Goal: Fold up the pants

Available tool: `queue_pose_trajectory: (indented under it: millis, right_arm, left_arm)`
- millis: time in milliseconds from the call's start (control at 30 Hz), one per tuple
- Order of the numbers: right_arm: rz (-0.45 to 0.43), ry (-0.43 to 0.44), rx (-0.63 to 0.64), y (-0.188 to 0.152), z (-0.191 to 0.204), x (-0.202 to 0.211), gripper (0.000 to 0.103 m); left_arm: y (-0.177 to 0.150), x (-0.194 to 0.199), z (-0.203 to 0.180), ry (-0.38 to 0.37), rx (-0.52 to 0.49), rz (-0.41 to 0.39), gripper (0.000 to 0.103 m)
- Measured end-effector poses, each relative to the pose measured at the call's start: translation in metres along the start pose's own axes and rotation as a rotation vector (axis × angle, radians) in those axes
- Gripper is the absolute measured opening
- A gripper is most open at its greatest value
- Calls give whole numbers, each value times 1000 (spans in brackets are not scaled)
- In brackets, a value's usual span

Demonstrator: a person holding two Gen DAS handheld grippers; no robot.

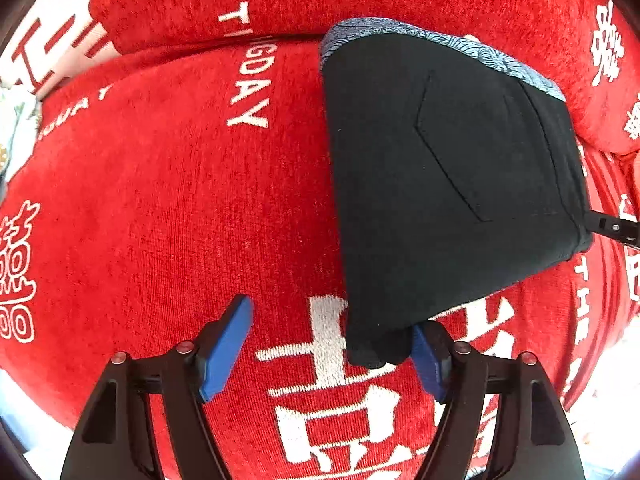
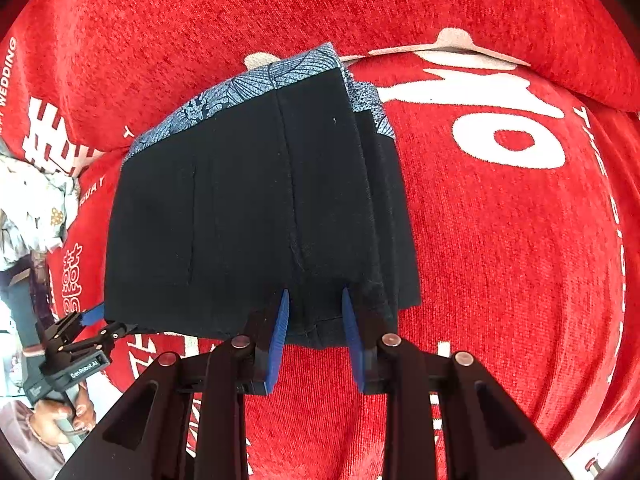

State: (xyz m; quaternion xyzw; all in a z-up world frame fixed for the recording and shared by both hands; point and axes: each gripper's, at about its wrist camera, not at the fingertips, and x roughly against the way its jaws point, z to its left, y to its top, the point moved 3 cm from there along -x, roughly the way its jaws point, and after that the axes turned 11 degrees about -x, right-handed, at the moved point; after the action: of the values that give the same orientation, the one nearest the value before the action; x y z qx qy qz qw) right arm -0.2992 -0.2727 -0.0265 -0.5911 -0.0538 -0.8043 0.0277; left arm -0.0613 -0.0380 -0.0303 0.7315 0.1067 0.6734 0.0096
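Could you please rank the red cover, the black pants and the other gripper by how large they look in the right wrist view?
1. red cover
2. black pants
3. left gripper, farther from the camera, so its true size is unsure.

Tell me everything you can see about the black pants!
The black pants are folded into a thick, squarish stack of soft dark cloth, with a stitched pocket outline and a blue patterned waistband at the far end. They lie flat on a red fuzzy cover with white writing. The right gripper pinches the near edge between its blue pads. The left gripper stands with its jaws open at the other near corner, one pad beside the cloth.
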Motion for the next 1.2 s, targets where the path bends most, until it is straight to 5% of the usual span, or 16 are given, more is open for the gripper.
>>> queue_pose_trajectory:
  millis: [200,367,600,767,967,1200]
  right_arm:
    - [-9,9,-6,0,-2,-1,31]
    - [-12,19,-11,1,-3,-1,32]
    - [-102,22,-25,26,8,25,33]
    - [-148,33,-41,79,22,21,33]
    - [-91,66,-139,129,17,-11,34]
    - [-105,114,-154,144,3,-4,34]
  left_arm:
    - [1,30,-9,-18,-71,2,76]
    - [14,57,12,-21,-4,-48,76]
    - [88,55,35,61,76,-155,76]
    - [133,17,33,84,102,-111,76]
    - [130,-3,30,110,107,-82,76]
    - [127,1,31,74,118,-86,76]
